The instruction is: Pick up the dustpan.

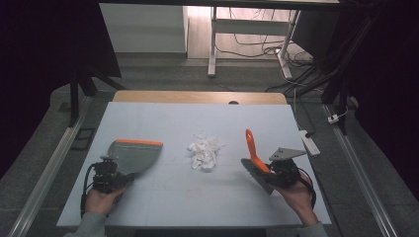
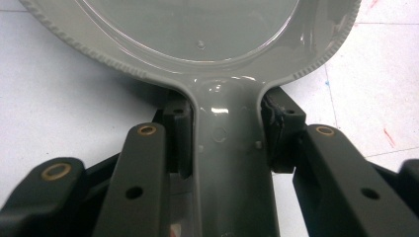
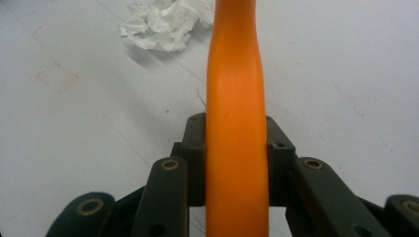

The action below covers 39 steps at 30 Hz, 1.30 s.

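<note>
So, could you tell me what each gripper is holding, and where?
Left gripper: grey dustpan, by its handle. Right gripper: brush, by its orange handle.

dustpan (image 2: 197,44): glossy grey plastic | brush handle (image 3: 236,123): smooth matt orange plastic | crumpled white paper (image 1: 204,150)

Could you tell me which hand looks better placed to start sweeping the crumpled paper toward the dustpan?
Right, probably. The right tool already grips the orange-handled brush just beside the crumpled paper, while the left tool holds the dustpan on the paper's opposite side.
</note>
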{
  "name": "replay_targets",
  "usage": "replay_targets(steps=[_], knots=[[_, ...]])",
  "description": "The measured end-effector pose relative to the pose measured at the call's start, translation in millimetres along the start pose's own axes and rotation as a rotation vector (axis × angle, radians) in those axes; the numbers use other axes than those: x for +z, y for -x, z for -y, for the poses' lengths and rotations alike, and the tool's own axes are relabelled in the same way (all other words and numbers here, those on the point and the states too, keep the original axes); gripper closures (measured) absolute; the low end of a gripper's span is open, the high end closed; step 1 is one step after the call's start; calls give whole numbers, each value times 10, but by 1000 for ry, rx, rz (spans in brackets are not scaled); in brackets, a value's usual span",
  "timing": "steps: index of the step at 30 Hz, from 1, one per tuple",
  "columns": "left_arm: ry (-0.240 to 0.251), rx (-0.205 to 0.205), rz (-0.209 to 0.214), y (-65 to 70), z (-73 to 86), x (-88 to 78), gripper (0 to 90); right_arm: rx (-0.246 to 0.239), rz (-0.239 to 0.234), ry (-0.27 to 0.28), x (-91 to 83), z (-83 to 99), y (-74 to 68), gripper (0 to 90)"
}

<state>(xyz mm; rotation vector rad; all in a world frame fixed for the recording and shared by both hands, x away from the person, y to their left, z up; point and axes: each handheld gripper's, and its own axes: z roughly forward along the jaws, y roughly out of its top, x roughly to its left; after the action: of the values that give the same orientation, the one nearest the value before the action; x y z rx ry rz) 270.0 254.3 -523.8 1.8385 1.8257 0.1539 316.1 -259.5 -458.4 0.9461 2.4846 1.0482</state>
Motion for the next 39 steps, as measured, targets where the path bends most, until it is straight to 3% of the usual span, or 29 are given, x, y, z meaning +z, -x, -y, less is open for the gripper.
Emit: replay_targets(steps=[8,18,27,39], knots=[[28,27,36,-57,21,-11,616,2,4,-4,7,-2,-1,704],[103,161,137,-115,-91,-83,615,5,15,21,-31,-41,-24,704],[155,229,219,-130,-92,-173,615,21,14,48,-77,-61,13,704],[181,328,282,-78,-66,-236,615,23,16,58,-93,-69,14,704]])
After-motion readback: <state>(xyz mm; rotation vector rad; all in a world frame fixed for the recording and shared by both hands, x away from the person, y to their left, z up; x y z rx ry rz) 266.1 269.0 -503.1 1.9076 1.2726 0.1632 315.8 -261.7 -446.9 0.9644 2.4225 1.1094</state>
